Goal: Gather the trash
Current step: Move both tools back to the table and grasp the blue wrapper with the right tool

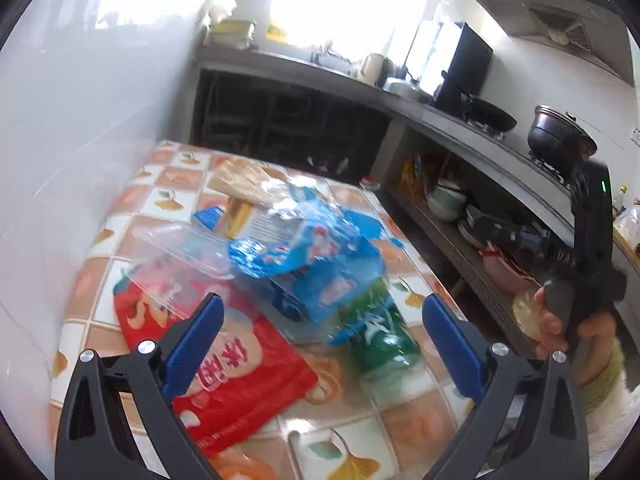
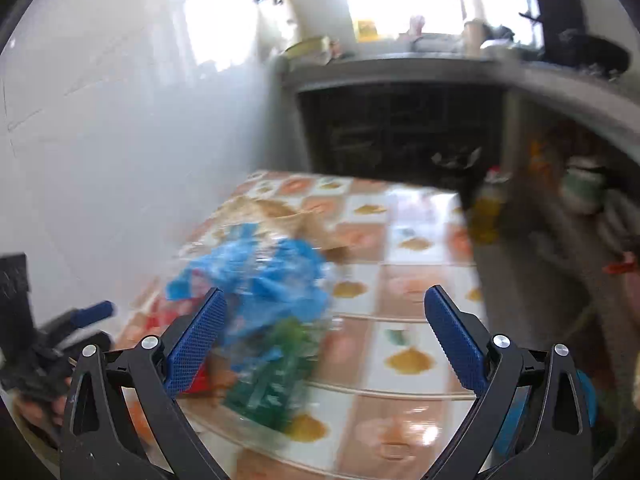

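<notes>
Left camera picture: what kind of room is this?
Most likely a home kitchen. A dark pot and a wok sit on a stove along the grey counter, a range hood hangs above, and bowls are stacked on the shelf underneath.

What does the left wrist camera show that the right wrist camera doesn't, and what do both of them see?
Only the left wrist view shows the clear plastic tray and the dark pot on the stove. Only the right wrist view shows the yellow bottle beyond the table's far edge. Both show the blue wrappers, the green bottle, the red bag and the tiled table. The left gripper and right gripper both stand open.
</notes>
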A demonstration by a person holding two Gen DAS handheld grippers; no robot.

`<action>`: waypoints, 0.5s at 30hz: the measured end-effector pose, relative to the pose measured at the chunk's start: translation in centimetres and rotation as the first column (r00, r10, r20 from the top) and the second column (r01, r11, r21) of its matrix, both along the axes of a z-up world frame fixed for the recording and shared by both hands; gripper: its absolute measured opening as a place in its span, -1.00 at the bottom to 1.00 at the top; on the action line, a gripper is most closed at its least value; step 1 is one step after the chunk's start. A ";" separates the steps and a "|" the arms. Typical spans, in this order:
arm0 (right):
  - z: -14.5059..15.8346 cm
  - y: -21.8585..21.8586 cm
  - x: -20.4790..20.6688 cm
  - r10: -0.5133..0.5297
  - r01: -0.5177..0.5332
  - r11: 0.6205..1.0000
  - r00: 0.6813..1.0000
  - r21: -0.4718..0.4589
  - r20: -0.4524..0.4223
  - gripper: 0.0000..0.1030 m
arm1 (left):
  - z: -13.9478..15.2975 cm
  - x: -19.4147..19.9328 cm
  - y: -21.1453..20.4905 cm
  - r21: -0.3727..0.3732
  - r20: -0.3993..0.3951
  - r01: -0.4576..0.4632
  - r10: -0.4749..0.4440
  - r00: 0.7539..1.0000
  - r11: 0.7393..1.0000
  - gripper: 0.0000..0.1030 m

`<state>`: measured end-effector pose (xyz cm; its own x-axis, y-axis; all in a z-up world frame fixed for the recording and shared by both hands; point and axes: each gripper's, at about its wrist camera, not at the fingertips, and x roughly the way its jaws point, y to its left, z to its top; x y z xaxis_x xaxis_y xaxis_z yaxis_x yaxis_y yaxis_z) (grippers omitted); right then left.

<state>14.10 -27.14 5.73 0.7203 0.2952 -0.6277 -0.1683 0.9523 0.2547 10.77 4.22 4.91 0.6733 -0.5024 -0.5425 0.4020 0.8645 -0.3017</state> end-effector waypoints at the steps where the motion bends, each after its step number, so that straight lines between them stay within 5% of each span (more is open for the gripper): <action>1: -0.1 0.8 0.8 0.034 -0.033 0.999 0.999 0.022 -0.027 0.85 | -0.3 0.2 0.0 0.007 0.011 -0.002 0.002 1.000 1.000 0.89; 8: -2.8 5.6 8.3 0.081 -0.073 0.996 0.976 0.047 -0.204 0.85 | -1.7 1.8 0.1 -0.022 -0.012 0.005 -0.005 1.000 1.000 0.89; 15: -5.4 9.6 9.1 0.097 -0.126 0.987 0.959 -0.095 -0.266 0.85 | -2.6 2.3 0.5 -0.025 -0.034 -0.004 0.003 0.999 1.000 0.89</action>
<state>23.18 -17.53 0.35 0.4949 0.2826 -0.8217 -0.2169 0.9559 0.1981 13.06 4.77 2.26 0.6565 -0.5135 -0.5525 0.3879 0.8580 -0.3366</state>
